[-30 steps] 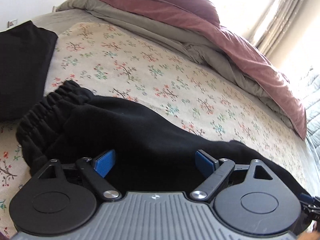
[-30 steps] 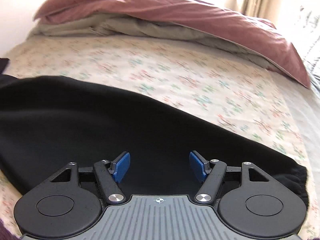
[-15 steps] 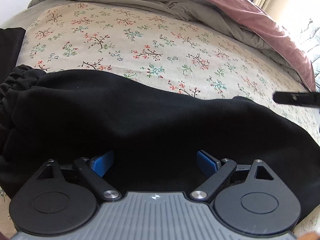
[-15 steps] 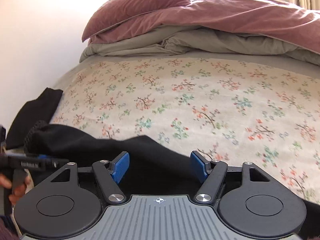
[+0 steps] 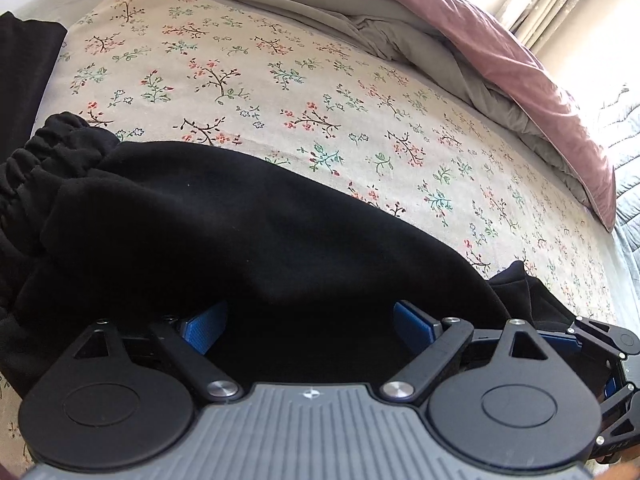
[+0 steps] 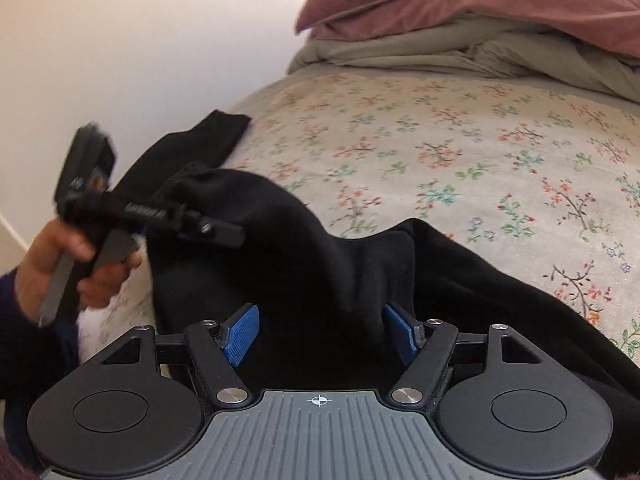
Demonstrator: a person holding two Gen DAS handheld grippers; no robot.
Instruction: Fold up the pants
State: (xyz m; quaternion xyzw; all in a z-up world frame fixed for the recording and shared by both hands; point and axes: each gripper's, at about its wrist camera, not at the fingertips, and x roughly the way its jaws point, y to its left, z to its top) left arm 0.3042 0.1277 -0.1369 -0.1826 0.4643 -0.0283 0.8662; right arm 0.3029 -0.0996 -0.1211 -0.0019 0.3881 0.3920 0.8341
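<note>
Black pants (image 5: 240, 232) lie on the floral bedsheet (image 5: 280, 80), with the gathered elastic waistband (image 5: 44, 160) at the left. My left gripper (image 5: 308, 320) is open, its blue pads (image 5: 204, 324) just above the black cloth. My right gripper (image 6: 320, 330) is open, and a raised fold of the pants (image 6: 320, 264) lies between its blue pads (image 6: 240, 332). The right wrist view also shows the left gripper (image 6: 192, 224) from the side over the pants, held by a hand (image 6: 48, 264). The right gripper shows at the lower right of the left wrist view (image 5: 600, 344).
A second black garment (image 5: 24, 76) lies at the left edge of the bed, also visible in the right wrist view (image 6: 200, 148). A pink and grey duvet (image 5: 480, 48) is bunched at the far side. A wall (image 6: 140, 40) is to the left.
My right gripper has swung left towards the waistband end, close beside the left gripper. The pants have bunched up into a raised fold. Both stay open.
</note>
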